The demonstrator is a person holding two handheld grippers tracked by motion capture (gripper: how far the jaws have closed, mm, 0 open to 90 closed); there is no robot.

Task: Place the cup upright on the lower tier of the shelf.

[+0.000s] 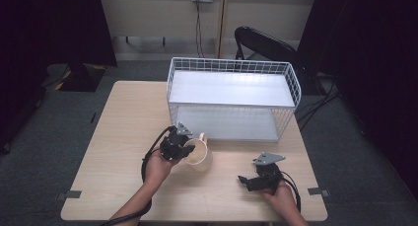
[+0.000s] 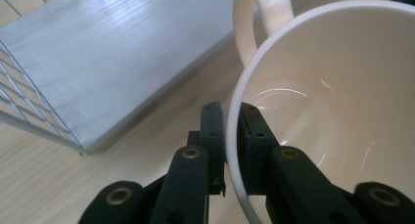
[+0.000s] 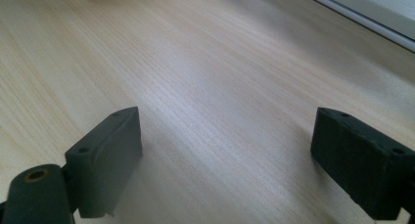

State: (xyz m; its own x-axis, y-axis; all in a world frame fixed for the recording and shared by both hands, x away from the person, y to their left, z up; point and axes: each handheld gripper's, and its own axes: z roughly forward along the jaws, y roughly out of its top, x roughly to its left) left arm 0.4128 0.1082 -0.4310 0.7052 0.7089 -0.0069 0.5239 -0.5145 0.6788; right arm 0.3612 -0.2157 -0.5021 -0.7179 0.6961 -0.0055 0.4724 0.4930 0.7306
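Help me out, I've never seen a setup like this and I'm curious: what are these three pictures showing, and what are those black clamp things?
A person sits at a wooden table holding a hand-operated two-jaw gripper in each hand. The high view looks down from above; the other two views come from cameras riding on each gripper, looking along its black jaws. On the table stands a white wire rack with two shelves. The left gripper is clamped on the rim of a cream mug, one jaw inside, one outside. The right gripper is open and holds nothing, just above the bare wood.
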